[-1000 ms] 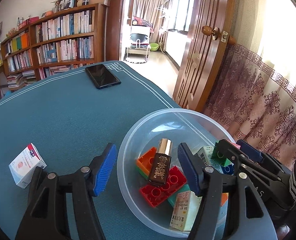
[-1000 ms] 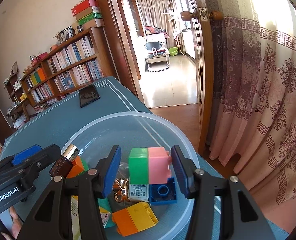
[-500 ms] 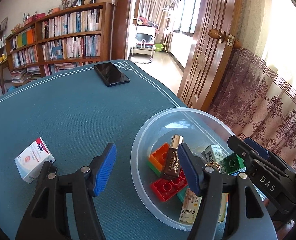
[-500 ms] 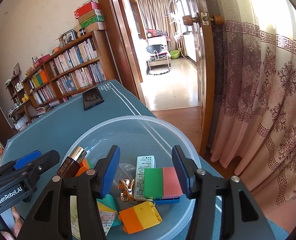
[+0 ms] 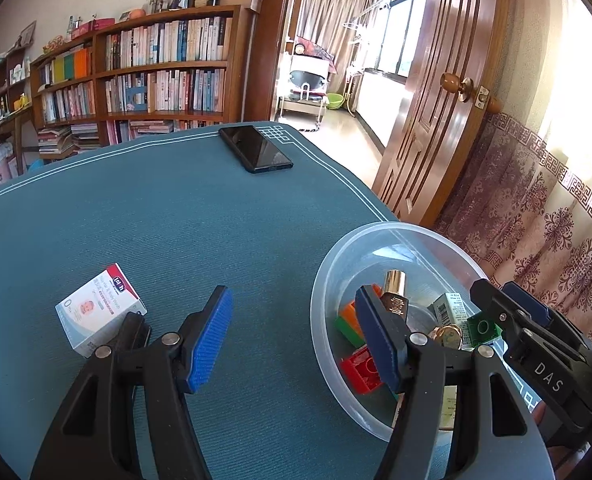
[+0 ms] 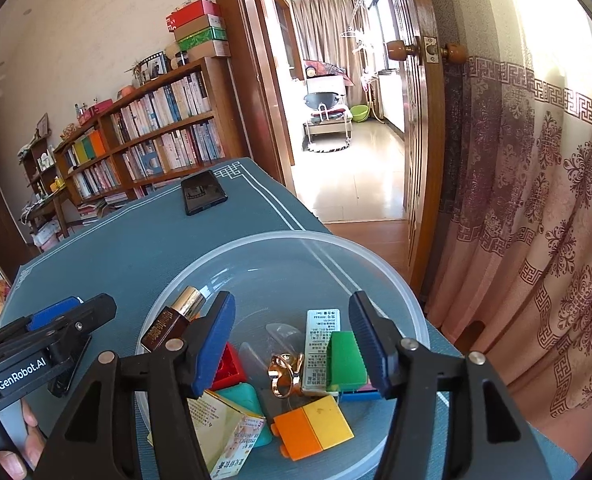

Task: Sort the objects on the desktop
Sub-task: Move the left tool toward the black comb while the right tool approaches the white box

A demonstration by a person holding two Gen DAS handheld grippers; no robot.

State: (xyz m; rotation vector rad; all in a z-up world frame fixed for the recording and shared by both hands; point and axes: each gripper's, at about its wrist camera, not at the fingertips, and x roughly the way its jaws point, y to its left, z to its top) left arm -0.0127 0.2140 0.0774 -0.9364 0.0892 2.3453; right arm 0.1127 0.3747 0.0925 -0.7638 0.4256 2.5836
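The small white box [image 5: 100, 314] is the only loose item left near the hands, and it lies just to the left of the left claw [image 5: 292, 340], close beside its left finger [image 5: 210, 338], resting on the counter [image 5: 176, 220]. Its long axis runs slantwise, away and to the right, so the claw probably needs to shift left and roll a little to span the short sides. The left claw is released, with nothing between its pads, and it is clearly the nearer one; the right claw [image 6: 292, 340] hangs over the clear bowl [image 6: 376, 258].

The right claw's jaws are opening, and nothing is pressed between them; the green block [image 6: 346, 358] lies in the bowl below the gap, beside the right pad. Also in the bowl are a brown bottle with a gold cap [image 6: 172, 322], a gold ring [image 6: 284, 374], an orange-and-yellow block [image 6: 316, 426], a red block [image 6: 226, 368], a teal piece [image 6: 240, 398] and two printed cartons. Far ahead of both claws a black phone [image 5: 256, 154] lies flat on the counter.
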